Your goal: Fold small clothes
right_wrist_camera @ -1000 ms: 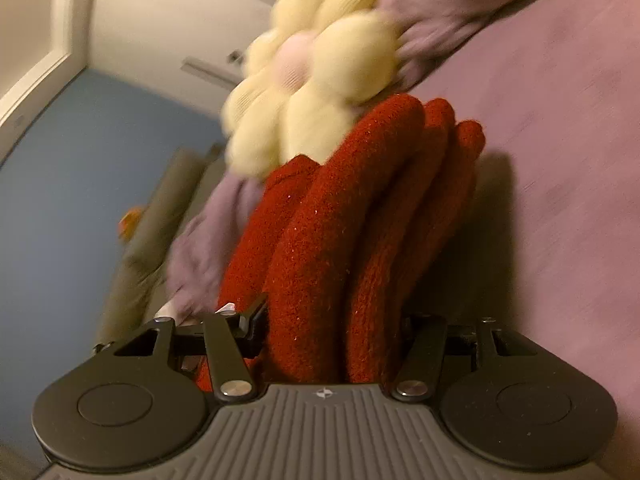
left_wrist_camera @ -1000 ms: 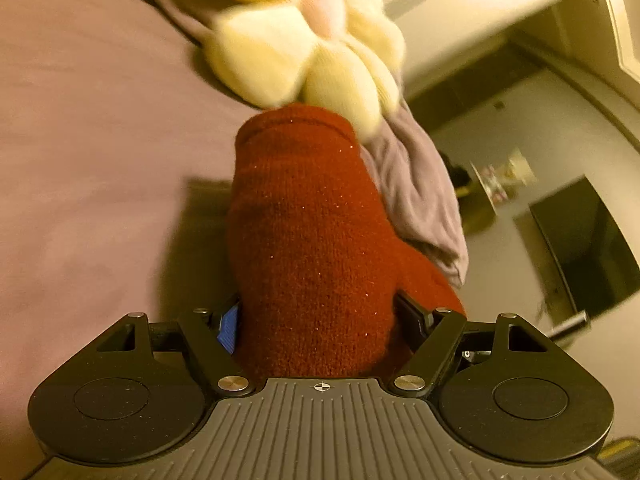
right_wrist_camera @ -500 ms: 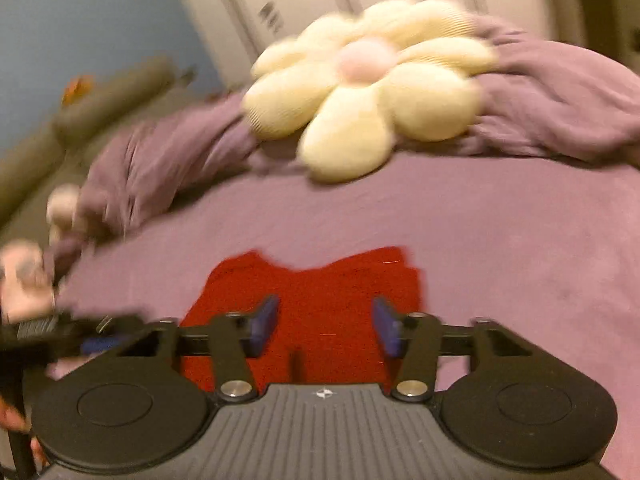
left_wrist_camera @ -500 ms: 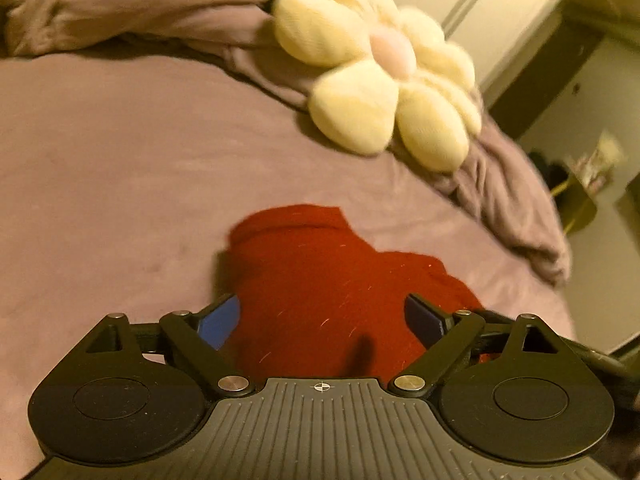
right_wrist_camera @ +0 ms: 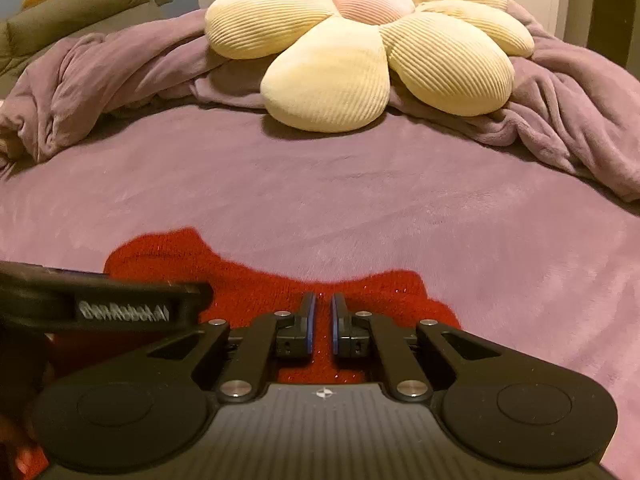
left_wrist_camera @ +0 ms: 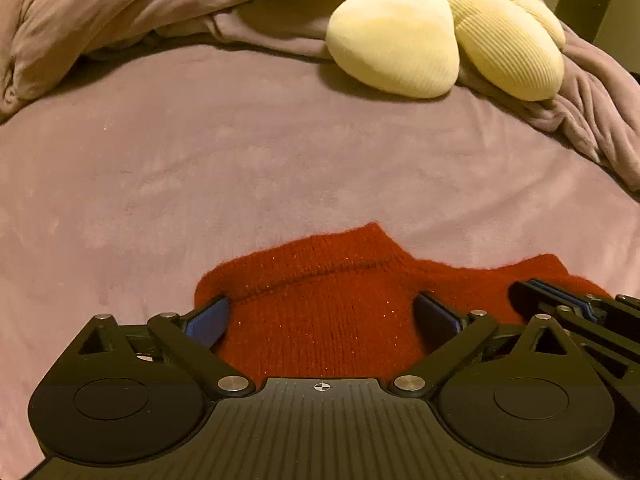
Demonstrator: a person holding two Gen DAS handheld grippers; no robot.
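Red knit: a small red knitted garment [left_wrist_camera: 328, 320] lies flat on the mauve fleece bedspread [left_wrist_camera: 280, 168], at the near edge just under both tools; what kind of garment it is I cannot tell.
Left gripper [left_wrist_camera: 320, 316]: its jaws have just been opening and now stand wide, straddling the knit, with neither blue pad pressing it.
Right gripper [right_wrist_camera: 320, 322]: its jaws have just been closing; the pads are nearly together above the wool with a thin gap, and no pinched fabric shows.
Backdrop: a cream flower-shaped cushion [right_wrist_camera: 360, 48] sits on a bunched purple blanket [right_wrist_camera: 120, 68], well apart from the garment.
Risk, grip: the right pads may have closed on nothing, so a lift would leave the edge behind.
Risk, snag: fuzzy yarn could catch on a pad and drag the layers askew.
Risk, crowding: both tools sit close together and could bump.
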